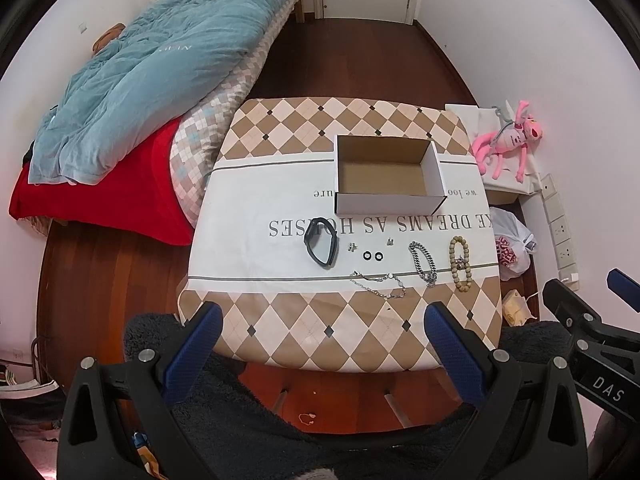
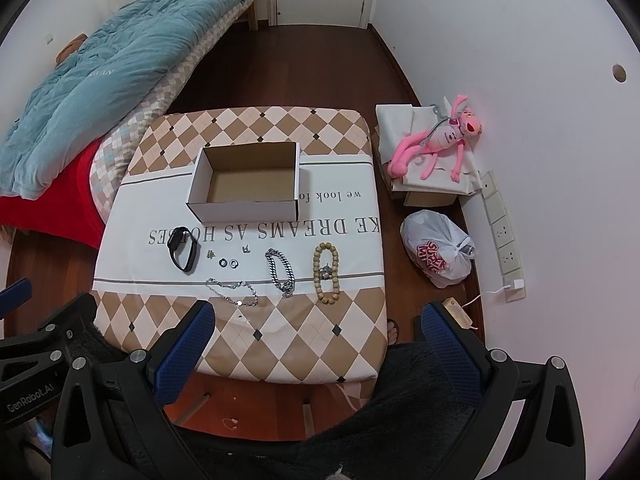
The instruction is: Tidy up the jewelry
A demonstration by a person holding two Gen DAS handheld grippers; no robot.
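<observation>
An empty open cardboard box (image 1: 388, 174) (image 2: 244, 184) stands on the cloth-covered table (image 1: 280, 332) (image 2: 280, 344). In front of it lie a black watch band (image 1: 321, 247) (image 2: 183, 253), two small rings (image 1: 372, 256) (image 2: 228, 263), small earrings (image 1: 352, 247) (image 2: 246, 249), a thin silver chain (image 1: 378, 283) (image 2: 232, 291), a thick silver chain (image 1: 422, 264) (image 2: 280, 268) and a wooden bead bracelet (image 1: 460, 263) (image 2: 326, 272). My left gripper (image 1: 322, 332) is open and empty, above the table's near edge. My right gripper (image 2: 318, 330) is open and empty, at the near edge too.
A bed with a blue quilt (image 1: 152, 68) (image 2: 100, 80) and red blanket (image 1: 100, 196) is to the left. On the floor at the right are a pink plush toy (image 1: 508, 140) (image 2: 436, 140) on a box, a white plastic bag (image 1: 512, 244) (image 2: 438, 248) and a power strip (image 2: 502, 232).
</observation>
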